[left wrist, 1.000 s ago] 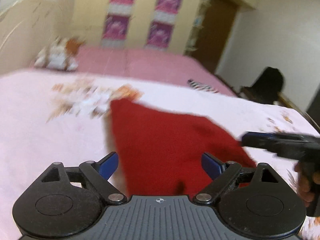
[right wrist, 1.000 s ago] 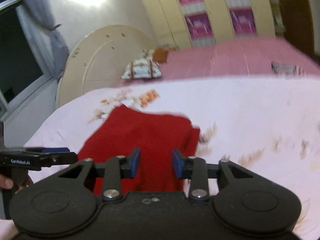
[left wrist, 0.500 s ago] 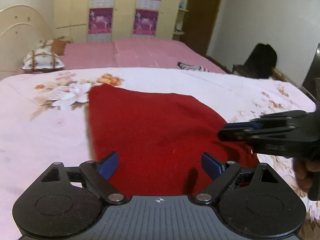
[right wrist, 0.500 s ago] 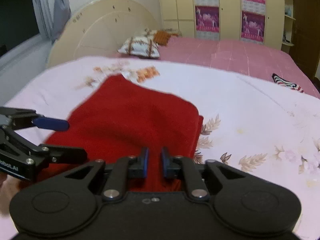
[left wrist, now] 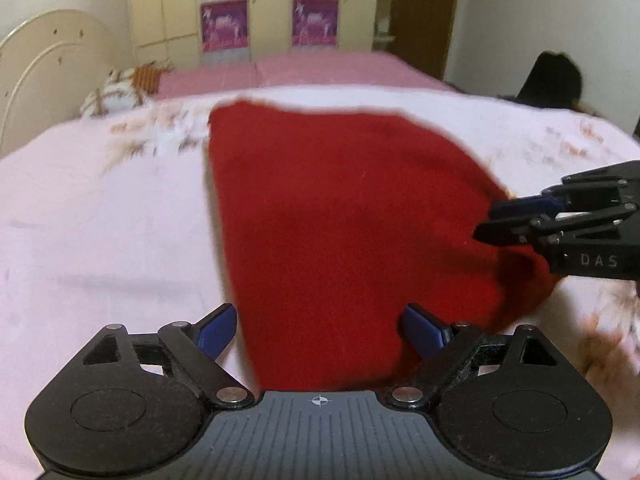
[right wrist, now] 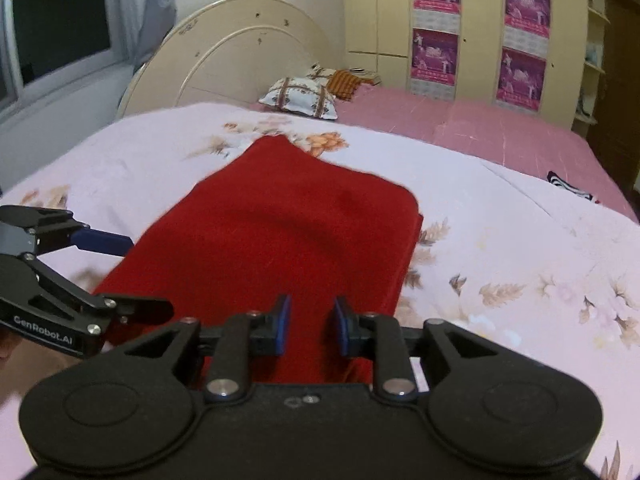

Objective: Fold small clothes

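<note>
A red cloth [left wrist: 340, 220] [right wrist: 288, 240] lies flat on the flowered white bedsheet [left wrist: 100, 220] [right wrist: 500, 240], folded over with a doubled edge along its right side. My left gripper [left wrist: 320, 316] [right wrist: 150, 277] hovers wide open over the cloth's near left edge, nothing between its fingers. My right gripper [right wrist: 310, 320] [left wrist: 485, 223] hangs over the cloth's near right part. Its jaws are opening from a narrow gap, and the pads press on nothing; the cloth lies below them.
A pink sheet [right wrist: 500, 136] covers the far half of the bed, with a patterned pillow [right wrist: 298, 96] by the cream headboard [right wrist: 232, 52]. A small striped item [right wrist: 568, 188] lies at the far right. A dark chair-like shape [left wrist: 552, 80] stands beyond the bed.
Both grippers have come down and nearer to the red cloth. The right jaws narrowed, then widened a little. The left jaws kept their wide gap.
</note>
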The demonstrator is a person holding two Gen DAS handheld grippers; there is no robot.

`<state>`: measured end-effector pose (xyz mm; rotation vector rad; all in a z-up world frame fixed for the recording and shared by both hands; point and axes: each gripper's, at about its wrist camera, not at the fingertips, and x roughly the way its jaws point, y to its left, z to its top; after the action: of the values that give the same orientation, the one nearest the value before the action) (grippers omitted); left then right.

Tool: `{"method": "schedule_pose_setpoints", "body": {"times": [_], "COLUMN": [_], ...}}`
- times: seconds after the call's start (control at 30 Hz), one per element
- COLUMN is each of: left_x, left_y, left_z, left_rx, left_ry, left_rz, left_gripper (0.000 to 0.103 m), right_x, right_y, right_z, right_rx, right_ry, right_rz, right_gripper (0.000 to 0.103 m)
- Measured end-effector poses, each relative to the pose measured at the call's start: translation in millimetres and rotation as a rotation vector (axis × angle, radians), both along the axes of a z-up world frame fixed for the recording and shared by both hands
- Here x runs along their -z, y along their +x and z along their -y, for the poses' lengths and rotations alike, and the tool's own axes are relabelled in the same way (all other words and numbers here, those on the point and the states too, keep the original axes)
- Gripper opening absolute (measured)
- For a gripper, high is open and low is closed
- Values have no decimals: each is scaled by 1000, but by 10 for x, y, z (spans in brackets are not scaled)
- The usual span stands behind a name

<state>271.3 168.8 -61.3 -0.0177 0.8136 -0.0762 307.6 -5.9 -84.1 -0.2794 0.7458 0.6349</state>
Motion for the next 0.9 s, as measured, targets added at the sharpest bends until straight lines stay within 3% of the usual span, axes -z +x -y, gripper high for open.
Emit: {"method": "schedule_pose_setpoints", "body": {"times": [0.07, 0.2, 0.27, 0.3, 0.33, 0.4, 0.8, 0.9], "left_x": [15, -83, -191, -259, -325, -460, -1016, -1128], "left_y": [-72, -328, -499, -596, -696, -904, -1882, -2067], "left_z": [-46, 9, 42, 60, 85, 157, 459, 485], "left_rx": [-37, -51, -62, -70, -74, -76, -29, -36], "left_ry": [-54, -57, -68, -80, -86, -86, -106, -96], "left_rz": [-2, 24, 58, 75, 90, 113, 195, 214], "left_gripper": [90, 90, 90, 90, 91, 103, 103, 103], "right_x": [124, 42, -97, -147, -221, -311, -725, -873], "right_y": [-21, -172, -299, -351, -439, -606, -1655, -1827], "right_z": [-39, 8, 113, 175, 252, 382, 766, 741], "right_rx": [1, 39, 65, 75, 87, 108, 219, 216], "right_ry": [-68, -84, -43, -16, 11, 39, 185, 183], "right_rz": [-5, 25, 49, 56, 57, 58, 14, 48], "right_gripper": [26, 32, 53, 59, 61, 61, 66, 69]}}
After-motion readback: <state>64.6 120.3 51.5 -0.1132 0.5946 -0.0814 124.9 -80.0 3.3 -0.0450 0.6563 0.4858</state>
